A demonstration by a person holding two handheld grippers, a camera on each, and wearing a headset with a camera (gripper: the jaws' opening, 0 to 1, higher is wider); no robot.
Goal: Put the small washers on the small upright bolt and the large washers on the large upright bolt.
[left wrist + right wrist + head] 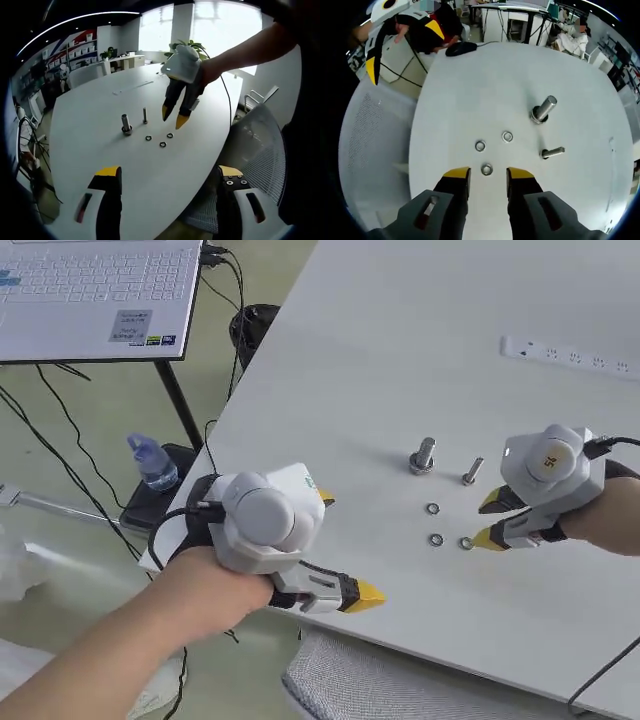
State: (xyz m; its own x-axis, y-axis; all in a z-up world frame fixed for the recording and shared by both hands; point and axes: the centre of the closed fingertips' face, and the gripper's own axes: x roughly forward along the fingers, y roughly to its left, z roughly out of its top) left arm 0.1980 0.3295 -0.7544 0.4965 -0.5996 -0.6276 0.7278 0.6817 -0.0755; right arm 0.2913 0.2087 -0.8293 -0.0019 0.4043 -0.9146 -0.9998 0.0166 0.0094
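Although the stickers on the laptop are too small to read, the round cap on the right claw carries a number that looks like 54. Both the large bolt and the small bolt stand head-down on the white tabletop, just beside each other, long axes vertical and shafts pointing up. Three washers lie flat near the bolts, the nearest washer just ahead of the right claw's parted jaws, while the left claw sits at the tabletop edge, jaws wide apart and empty.
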